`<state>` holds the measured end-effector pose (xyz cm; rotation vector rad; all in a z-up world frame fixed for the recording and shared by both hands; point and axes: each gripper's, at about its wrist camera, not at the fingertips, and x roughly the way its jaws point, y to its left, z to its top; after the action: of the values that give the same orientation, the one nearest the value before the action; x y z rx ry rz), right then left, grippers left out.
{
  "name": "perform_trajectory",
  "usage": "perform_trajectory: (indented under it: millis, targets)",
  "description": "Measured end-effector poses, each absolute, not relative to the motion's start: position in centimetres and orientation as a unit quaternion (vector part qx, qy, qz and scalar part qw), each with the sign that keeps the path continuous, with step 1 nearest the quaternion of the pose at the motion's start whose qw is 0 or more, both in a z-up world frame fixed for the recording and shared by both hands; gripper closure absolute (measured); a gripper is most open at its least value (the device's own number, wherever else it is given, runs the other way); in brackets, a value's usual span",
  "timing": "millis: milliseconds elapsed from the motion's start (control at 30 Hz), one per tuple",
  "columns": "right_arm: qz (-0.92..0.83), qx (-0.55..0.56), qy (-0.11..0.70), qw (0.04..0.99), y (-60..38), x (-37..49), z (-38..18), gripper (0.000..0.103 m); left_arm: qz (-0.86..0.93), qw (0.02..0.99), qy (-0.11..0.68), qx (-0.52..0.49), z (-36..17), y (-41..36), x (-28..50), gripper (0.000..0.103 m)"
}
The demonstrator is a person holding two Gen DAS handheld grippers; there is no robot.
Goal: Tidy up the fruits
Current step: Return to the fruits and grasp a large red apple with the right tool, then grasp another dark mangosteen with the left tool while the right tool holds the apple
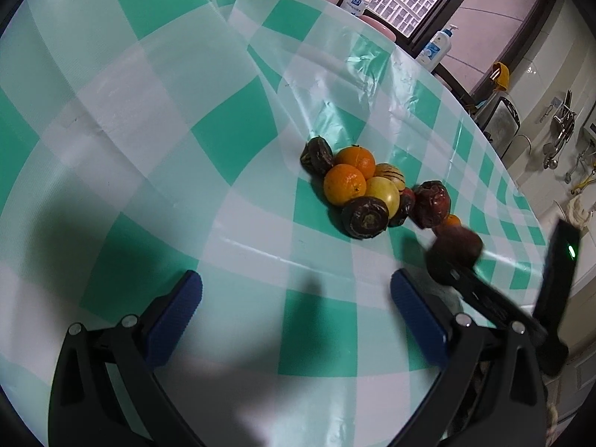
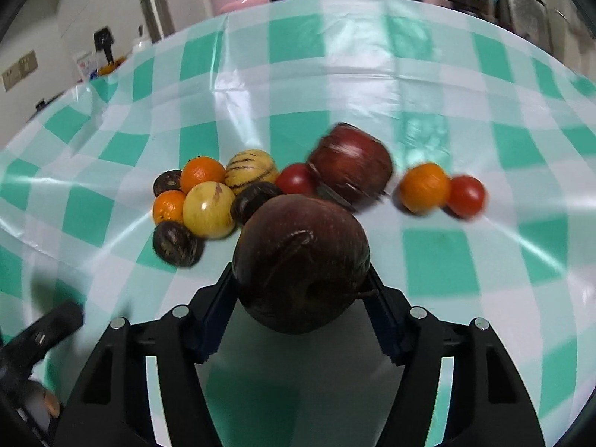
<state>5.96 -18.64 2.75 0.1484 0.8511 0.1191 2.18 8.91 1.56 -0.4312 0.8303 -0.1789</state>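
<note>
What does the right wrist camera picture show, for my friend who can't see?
The right gripper holds a dark red apple above a green-and-white checked tablecloth. Behind it lie oranges, tomatoes, yellow striped fruits and another red apple.

A home kitchen, utensils (image 1: 562,119) hung on the wall, sink tap (image 1: 521,140), soap bottle (image 1: 437,46) by the window, checked-cloth worktop (image 1: 149,119).

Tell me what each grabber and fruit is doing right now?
right gripper: shut on the dark apple, held off the table.
left gripper: open, holding nothing.
red apple: lying on the tablecloth, free.
striped melon: resting in the pile.
</note>
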Motion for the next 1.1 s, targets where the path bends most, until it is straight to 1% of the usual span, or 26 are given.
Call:
perform_trajectory:
  millis: [200, 367, 633, 700, 767, 900, 933, 967, 1033, 1100]
  targets:
    - [0.021, 0.124, 0.407, 0.905, -23.5, 0.6, 2.6, 0.039, -0.089, 0.892, 0.396, -0.199, 1.7, 8.6, 2.0, 0.002]
    - [0.024, 0.184, 0.389, 0.902, -26.3, -1.1, 2.4, 0.039, -0.085, 0.897, 0.406, -0.153, 2.1, 6.3, 2.7, 0.002]
    - [0.033, 0.180, 0.385, 0.905, -25.5, -0.8, 2.5, 0.039, -0.066, 0.898, 0.424, -0.095, 2.1, 1.0, 7.7, 0.003]
    - [0.036, 0.181, 0.385, 0.904, -25.5, -0.7, 2.5, 0.039, -0.058, 0.896, 0.433, -0.082, 1.8, 0.0, 9.0, 0.007]
    - [0.040, 0.183, 0.386, 0.903, -25.6, -0.7, 2.4, 0.039, -0.051, 0.893, 0.440, -0.075, 1.6, -0.7, 9.8, 0.014]
    - [0.047, 0.187, 0.386, 0.902, -25.6, -0.6, 2.4, 0.039, -0.038, 0.891, 0.447, -0.070, 1.3, -1.1, 10.7, 0.020]
    - [0.048, 0.188, 0.386, 0.902, -25.6, -0.6, 2.4, 0.039, -0.035, 0.892, 0.447, -0.065, 1.3, -1.2, 10.8, 0.027]
    - [0.049, 0.188, 0.386, 0.902, -25.6, -0.6, 2.4, 0.039, -0.030, 0.894, 0.443, -0.058, 1.3, -1.4, 10.6, 0.043]
    - [0.050, 0.188, 0.385, 0.902, -25.6, -0.6, 2.4, 0.039, -0.041, 0.896, 0.438, -0.057, 1.3, -1.5, 10.2, 0.060]
    - [0.051, 0.188, 0.385, 0.902, -25.6, -0.6, 2.4, 0.039, -0.049, 0.899, 0.430, -0.066, 1.5, -1.3, 9.7, 0.060]
